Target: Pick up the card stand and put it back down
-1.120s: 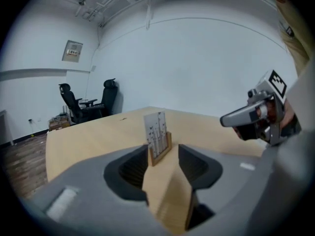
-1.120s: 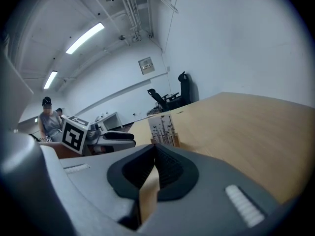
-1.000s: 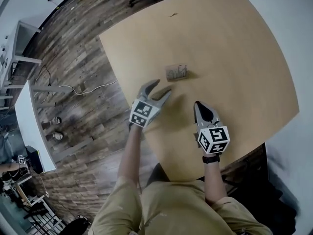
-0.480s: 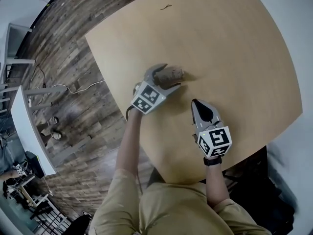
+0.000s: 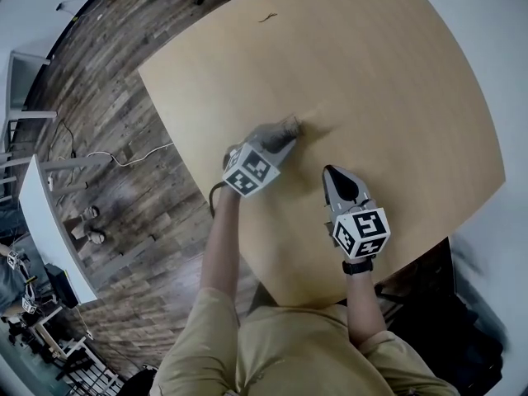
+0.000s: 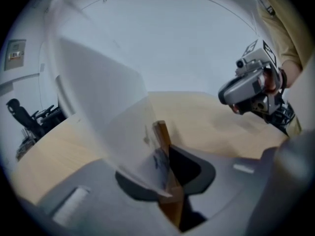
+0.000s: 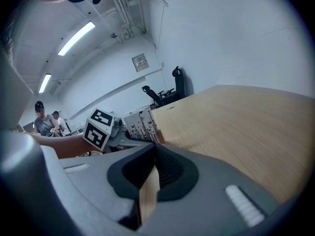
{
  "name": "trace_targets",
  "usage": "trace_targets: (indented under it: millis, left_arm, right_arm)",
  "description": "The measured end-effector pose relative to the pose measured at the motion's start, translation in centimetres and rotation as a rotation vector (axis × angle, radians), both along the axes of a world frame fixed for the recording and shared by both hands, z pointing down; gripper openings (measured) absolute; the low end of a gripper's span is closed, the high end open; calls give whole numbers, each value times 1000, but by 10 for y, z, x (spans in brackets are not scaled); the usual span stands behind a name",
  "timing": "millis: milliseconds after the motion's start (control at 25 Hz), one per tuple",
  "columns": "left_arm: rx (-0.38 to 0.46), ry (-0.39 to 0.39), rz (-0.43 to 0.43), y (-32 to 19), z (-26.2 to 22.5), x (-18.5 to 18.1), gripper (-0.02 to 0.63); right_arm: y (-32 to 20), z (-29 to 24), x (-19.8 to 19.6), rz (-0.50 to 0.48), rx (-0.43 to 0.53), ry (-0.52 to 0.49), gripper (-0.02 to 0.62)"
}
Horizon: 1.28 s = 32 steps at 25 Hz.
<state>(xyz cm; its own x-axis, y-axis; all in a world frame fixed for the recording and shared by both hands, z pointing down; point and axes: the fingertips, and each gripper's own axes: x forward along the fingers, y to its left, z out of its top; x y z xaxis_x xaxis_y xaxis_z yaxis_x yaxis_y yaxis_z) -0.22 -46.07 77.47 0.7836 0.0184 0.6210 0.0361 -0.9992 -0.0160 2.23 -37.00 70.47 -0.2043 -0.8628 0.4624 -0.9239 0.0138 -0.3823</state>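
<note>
The card stand (image 5: 293, 123), a small wooden base with a pale printed card, sits near the middle of the round wooden table (image 5: 396, 81). My left gripper (image 5: 286, 132) is closing on it. In the left gripper view the wooden base (image 6: 162, 135) stands between the jaws, which press on it, and the card (image 6: 106, 107) leans up to the left. My right gripper (image 5: 334, 175) rests on the table nearer the person, jaws shut with nothing in them. The right gripper view (image 7: 150, 181) shows the card (image 7: 140, 124) beside the left gripper's marker cube (image 7: 98, 130).
A small dark scrap (image 5: 268, 16) lies near the table's far edge. Wood-plank floor with a white cable (image 5: 124, 157) runs along the left, beside a white table (image 5: 41, 213). Office chairs (image 7: 167, 91) and people stand far back.
My left gripper moved forward to the card stand and its jaws, wide a moment ago, have closed around the base. The right gripper has stayed put.
</note>
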Motion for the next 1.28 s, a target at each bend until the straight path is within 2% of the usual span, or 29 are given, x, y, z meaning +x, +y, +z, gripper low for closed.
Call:
trace_targets:
  millis: [240, 440, 640, 880, 1280]
  left_arm:
    - [-60, 43, -79, 19, -34, -12, 64]
    - [-85, 191, -154, 60, -111, -35, 63]
    - [-25, 277, -259, 92, -184, -56, 61]
    - [36, 392, -475, 111, -258, -90, 60]
    - [153, 589, -565, 186, -360, -138, 58]
  right_arm:
    - [5, -20, 3, 44, 7, -2, 6]
    - [24, -67, -12, 43, 66, 66, 6]
    - [50, -123, -29, 52, 158, 123, 6]
    - [81, -195, -58, 65, 273, 168, 6]
    - [139, -278, -93, 94, 409, 276, 6]
